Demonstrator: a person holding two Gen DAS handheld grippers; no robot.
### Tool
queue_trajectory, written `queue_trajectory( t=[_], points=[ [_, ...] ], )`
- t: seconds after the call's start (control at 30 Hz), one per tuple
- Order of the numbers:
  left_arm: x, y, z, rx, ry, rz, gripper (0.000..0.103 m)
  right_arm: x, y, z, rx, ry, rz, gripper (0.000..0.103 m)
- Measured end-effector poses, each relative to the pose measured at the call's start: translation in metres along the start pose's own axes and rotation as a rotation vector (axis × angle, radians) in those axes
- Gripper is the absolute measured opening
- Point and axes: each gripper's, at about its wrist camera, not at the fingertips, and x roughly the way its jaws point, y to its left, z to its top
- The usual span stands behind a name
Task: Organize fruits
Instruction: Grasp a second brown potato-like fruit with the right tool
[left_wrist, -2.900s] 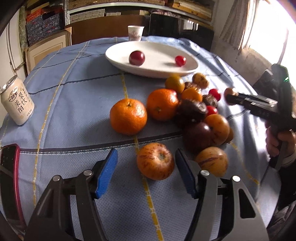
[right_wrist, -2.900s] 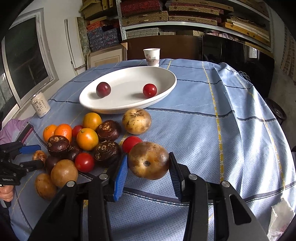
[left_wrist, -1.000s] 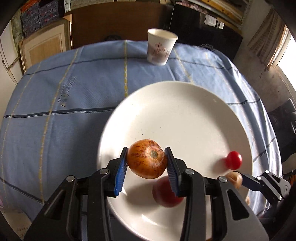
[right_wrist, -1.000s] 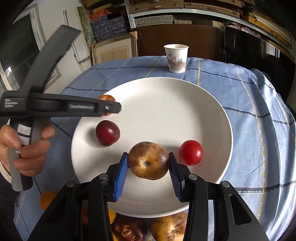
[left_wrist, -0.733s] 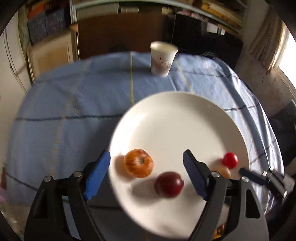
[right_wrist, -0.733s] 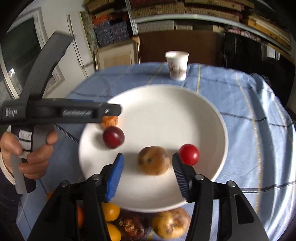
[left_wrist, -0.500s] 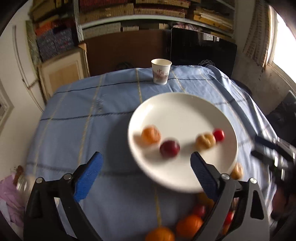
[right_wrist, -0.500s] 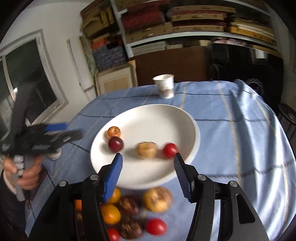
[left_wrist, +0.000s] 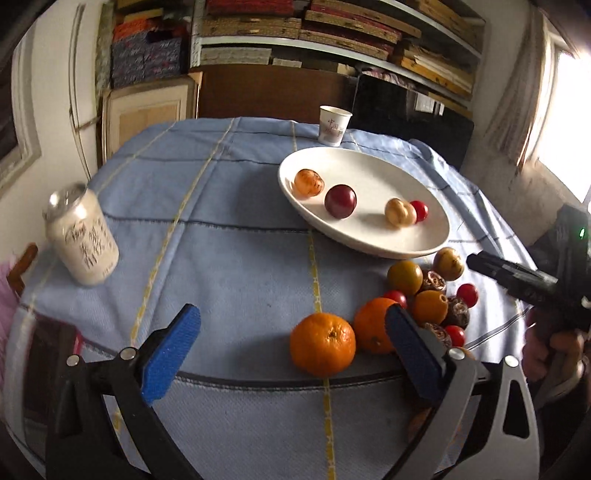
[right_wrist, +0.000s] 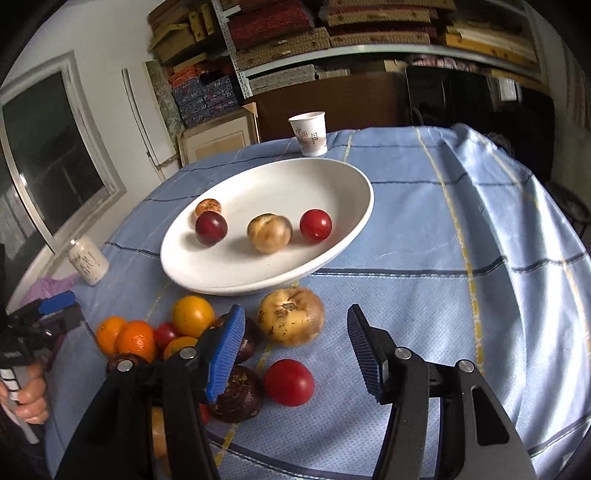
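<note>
Holding four round fruits, the smooth white oval plate (right_wrist: 343, 236) sits at twelve o'clock: one speckled orange, one dark plum-red, one tan, one glossy red. The left gripper (left_wrist: 291, 354) is opening wide, empty. The right gripper (right_wrist: 295, 349) stands part open, empty. Two dimpled oranges (left_wrist: 322, 344) lie in the pile at five o'clock.

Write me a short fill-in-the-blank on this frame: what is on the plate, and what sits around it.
1. The white plate holds ____ fruits.
2. The paper cup stands on the cloth ____ the plate, seen from both cameras.
3. The drink can stands upright, ____ the plate.
4. Between the blue pads of the left hand-held gripper and those of the right hand-held gripper, ____ is gripped.

Missing words: four; beyond; apart from; nothing
</note>
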Motion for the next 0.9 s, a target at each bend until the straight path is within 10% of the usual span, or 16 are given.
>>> queue_trajectory(
  t=[0.9],
  points=[
    [-0.001, -0.006, -0.007, 0.008, 0.023, -0.008, 0.098, 0.032, 0.011, 0.004, -0.021, 0.059, -0.044, 0.058]
  ],
)
